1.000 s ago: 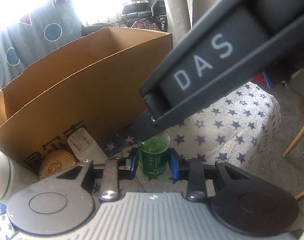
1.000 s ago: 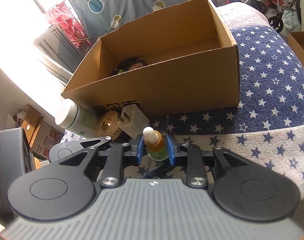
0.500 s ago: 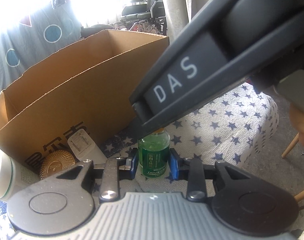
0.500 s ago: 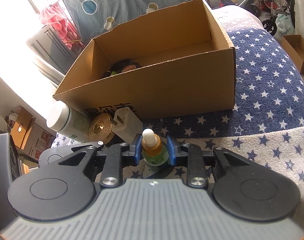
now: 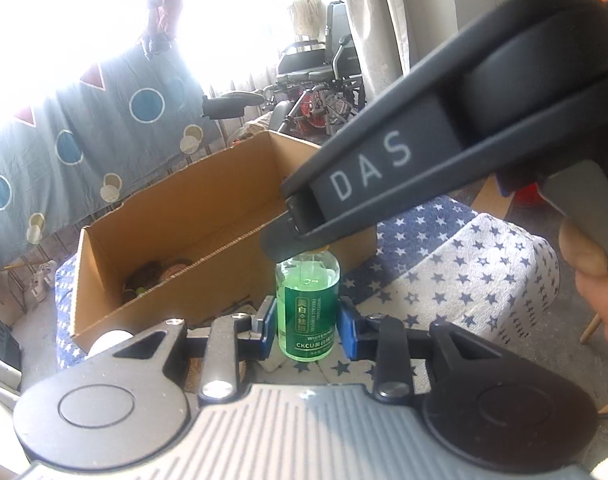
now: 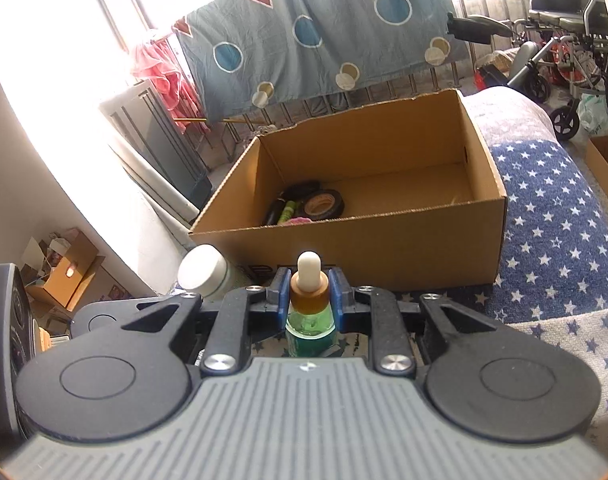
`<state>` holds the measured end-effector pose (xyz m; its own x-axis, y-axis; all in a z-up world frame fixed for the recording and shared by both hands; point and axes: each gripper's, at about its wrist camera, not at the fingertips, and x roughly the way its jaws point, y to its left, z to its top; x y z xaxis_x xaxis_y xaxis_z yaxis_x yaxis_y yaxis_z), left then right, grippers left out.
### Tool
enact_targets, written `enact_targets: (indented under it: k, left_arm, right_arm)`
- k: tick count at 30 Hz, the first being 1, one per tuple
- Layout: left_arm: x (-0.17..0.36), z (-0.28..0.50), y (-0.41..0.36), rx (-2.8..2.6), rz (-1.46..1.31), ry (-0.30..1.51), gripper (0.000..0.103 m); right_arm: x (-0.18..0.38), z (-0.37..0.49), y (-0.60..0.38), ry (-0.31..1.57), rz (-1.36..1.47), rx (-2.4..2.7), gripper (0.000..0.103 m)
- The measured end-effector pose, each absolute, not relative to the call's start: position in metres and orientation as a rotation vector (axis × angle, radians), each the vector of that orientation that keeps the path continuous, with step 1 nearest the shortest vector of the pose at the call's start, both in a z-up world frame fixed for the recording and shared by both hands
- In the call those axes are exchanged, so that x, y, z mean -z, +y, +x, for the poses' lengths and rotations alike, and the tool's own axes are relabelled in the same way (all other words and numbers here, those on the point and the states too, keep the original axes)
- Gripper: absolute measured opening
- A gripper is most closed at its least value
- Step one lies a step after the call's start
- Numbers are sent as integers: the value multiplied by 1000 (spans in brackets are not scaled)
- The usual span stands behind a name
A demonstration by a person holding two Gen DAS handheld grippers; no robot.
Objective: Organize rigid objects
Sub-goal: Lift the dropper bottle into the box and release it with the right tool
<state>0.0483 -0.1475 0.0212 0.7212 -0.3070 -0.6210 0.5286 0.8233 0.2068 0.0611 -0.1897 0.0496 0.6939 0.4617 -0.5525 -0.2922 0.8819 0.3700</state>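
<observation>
I am carrying the green dropper bottle toward the cardboard box; best to keep it upright and clear the near wall before letting go. The right gripper is clamping the bottle's amber neck. The left gripper is bracketing the bottle's body, apparently gripping it, though contact is unclear.

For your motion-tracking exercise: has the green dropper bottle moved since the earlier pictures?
Yes. The green dropper bottle has gone up: in the right wrist view the cardboard box now shows more of its floor, and the charger and gold disc have dropped from sight.
</observation>
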Motion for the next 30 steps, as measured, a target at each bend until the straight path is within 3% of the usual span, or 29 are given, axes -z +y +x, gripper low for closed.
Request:
enact_targets:
  k: [7,14,23,30]
  left_arm:
    - [-82,73,-132,451,340,569,33]
    - [-109,147,-123,453,295,674,33]
    - [-59,284,-124,432,198,956,33]
    - [-11,355,-123,389,141,1072,33]
  right_arm:
    - [-114,85,-187,627,206,-525,19]
    - [-154,173,-191,725,223,-586,19]
    - [-106,306,-175,920,213,-531,19]
    - [-51,375,-161,1014,186,-501,19]
